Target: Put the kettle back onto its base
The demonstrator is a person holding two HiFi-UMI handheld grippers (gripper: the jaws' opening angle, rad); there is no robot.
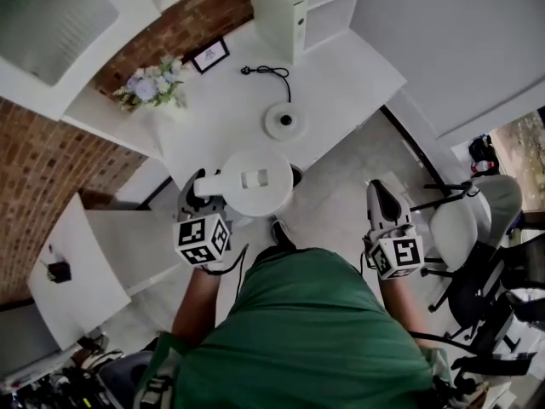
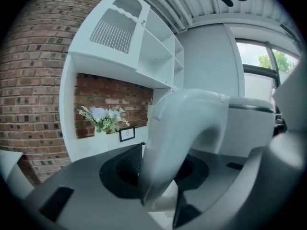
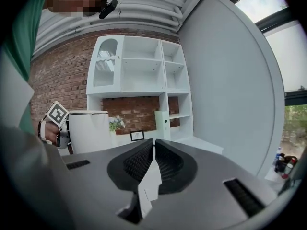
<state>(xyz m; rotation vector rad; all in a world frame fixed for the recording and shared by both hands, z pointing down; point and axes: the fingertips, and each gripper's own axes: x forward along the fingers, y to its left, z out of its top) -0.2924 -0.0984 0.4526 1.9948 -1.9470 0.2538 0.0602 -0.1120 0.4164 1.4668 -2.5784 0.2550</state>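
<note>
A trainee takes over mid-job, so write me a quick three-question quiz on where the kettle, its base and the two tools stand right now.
1. Which tool grips the kettle by its handle: A) left, B) right, C) neither?
2. True or false: the base on the white counter has nothing on it.
3. Fill in: the right tool's jaws are ____, with nothing between them.

Key
1. A: the left tool holds it, short of the counter.
2. True.
3. Shut.
</note>
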